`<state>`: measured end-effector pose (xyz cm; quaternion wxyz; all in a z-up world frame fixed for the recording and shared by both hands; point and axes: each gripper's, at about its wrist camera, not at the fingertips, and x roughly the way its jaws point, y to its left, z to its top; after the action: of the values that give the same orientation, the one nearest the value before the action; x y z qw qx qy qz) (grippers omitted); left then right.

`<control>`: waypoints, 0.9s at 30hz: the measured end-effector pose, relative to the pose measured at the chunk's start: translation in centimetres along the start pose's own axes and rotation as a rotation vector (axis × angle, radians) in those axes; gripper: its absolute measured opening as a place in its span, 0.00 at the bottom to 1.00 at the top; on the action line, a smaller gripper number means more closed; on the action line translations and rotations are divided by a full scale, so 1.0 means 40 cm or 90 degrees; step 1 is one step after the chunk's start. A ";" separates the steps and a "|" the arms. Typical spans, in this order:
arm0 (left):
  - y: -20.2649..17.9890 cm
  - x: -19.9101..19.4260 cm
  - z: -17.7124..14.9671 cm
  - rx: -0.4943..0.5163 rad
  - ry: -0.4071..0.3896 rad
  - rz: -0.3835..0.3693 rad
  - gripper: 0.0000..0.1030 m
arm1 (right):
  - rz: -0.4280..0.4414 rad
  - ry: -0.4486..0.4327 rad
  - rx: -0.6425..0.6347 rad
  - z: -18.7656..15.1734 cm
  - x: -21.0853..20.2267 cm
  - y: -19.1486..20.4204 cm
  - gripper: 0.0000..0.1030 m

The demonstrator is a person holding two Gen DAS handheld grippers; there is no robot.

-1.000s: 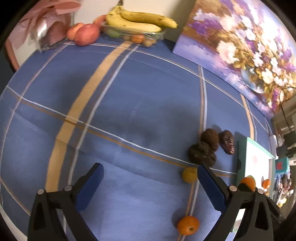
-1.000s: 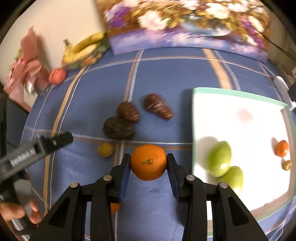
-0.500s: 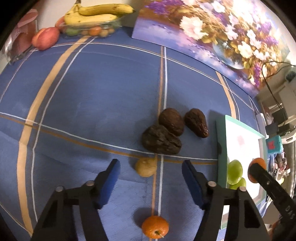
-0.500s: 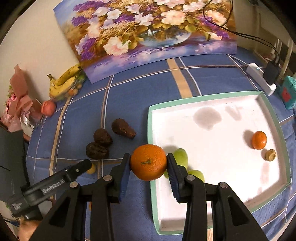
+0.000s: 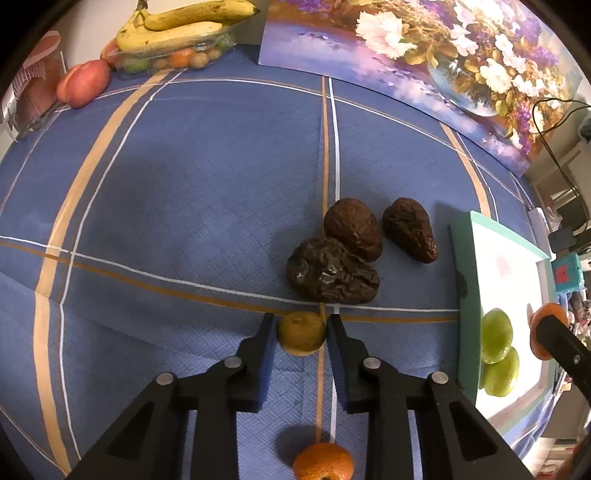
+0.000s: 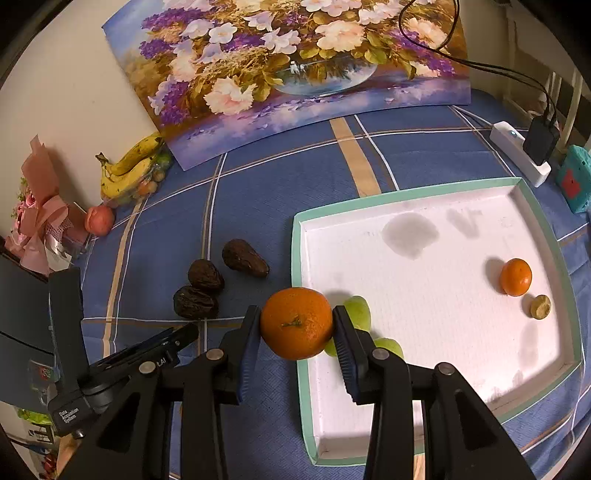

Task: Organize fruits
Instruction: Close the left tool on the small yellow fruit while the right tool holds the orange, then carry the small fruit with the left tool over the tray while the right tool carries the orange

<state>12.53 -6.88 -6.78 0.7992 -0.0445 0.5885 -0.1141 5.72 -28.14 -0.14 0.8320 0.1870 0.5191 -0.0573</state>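
Since a second ago the left gripper (image 5: 301,326) has crossed the blue plaid tablecloth (image 5: 192,192) toward the white tray (image 6: 443,280) and its jaws, wide apart then, have closed onto a small yellowish-brown fruit (image 5: 301,333), which sits pinched between the two pads just on the tray-far side of the cloth's orange stripe. The right gripper (image 6: 297,326) has swung from over the cloth to the tray's near-left rim, with its jaws unchanged, clamped partway on a large orange (image 6: 296,323) that hangs over that rim.

Inside the tray, two green fruits (image 6: 358,312) lie against the left wall, partly hidden behind the right gripper's finger. A small tangerine (image 6: 515,277) and a small brownish fruit (image 6: 540,306) rest close together near the tray's right wall.

Outside the tray, to its left on the cloth, three dark shrivelled fruits (image 5: 332,271) cluster, two touching and the third just beside them. Another small orange (image 5: 323,461) lies on the cloth nearer the camera, below the left gripper. Well apart from the tray, at the far corner by the wall, bananas (image 5: 184,26) top a clear container, with a red apple (image 5: 83,83) beside it
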 end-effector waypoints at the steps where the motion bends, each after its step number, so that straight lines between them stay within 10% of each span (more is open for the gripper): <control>1: -0.001 -0.002 -0.001 0.000 -0.001 -0.002 0.28 | 0.001 -0.001 0.001 0.000 -0.001 -0.002 0.39; 16: -0.143 -0.166 -0.026 0.083 -0.093 -0.078 0.28 | -0.079 -0.036 0.103 0.023 -0.049 -0.168 0.39; 27: -0.331 -0.180 -0.112 0.214 -0.043 -0.153 0.28 | -0.132 -0.084 0.180 0.025 -0.133 -0.296 0.39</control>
<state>4.53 -17.75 1.30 0.7951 0.0162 0.5247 -0.3037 0.72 -39.97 2.00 0.8195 0.2434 0.4666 -0.2270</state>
